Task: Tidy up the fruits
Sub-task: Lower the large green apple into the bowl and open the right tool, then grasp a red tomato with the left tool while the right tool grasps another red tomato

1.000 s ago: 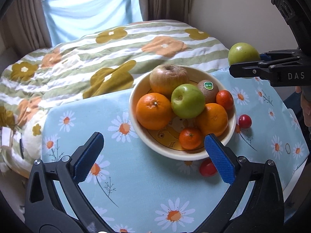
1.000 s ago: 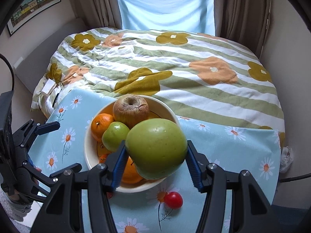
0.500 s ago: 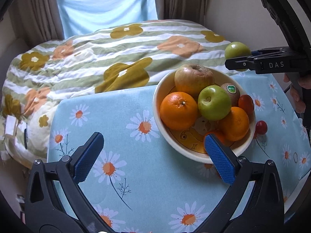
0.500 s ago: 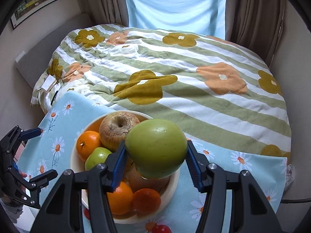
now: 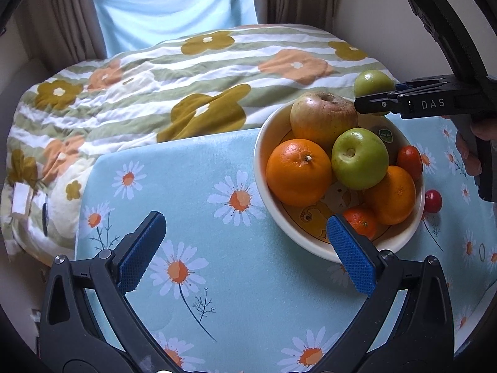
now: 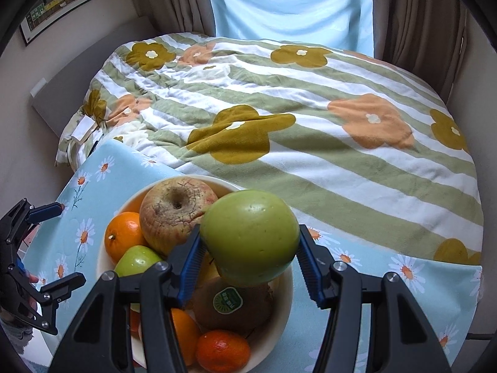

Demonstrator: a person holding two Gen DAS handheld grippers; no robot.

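A cream bowl (image 5: 264, 168) on the daisy tablecloth holds a brownish apple (image 5: 323, 118), a green apple (image 5: 360, 158), oranges (image 5: 298, 172), a tangerine (image 5: 360, 220) and a kiwi (image 6: 233, 304). My right gripper (image 6: 248, 258) is shut on a second green apple (image 6: 251, 236), held above the bowl's far rim; it also shows in the left wrist view (image 5: 372, 85). My left gripper (image 5: 245, 251) is open and empty, low over the cloth to the left of the bowl (image 6: 102, 261).
A red cherry tomato (image 5: 433, 200) lies on the cloth right of the bowl. The flowered, striped bedspread (image 6: 279, 108) lies beyond the table's far edge. Curtains and a window are behind. A wall is at the right.
My right gripper has carried the green apple forward, from the bowl's near side to over its far rim. My left gripper has shifted left, away from the bowl.
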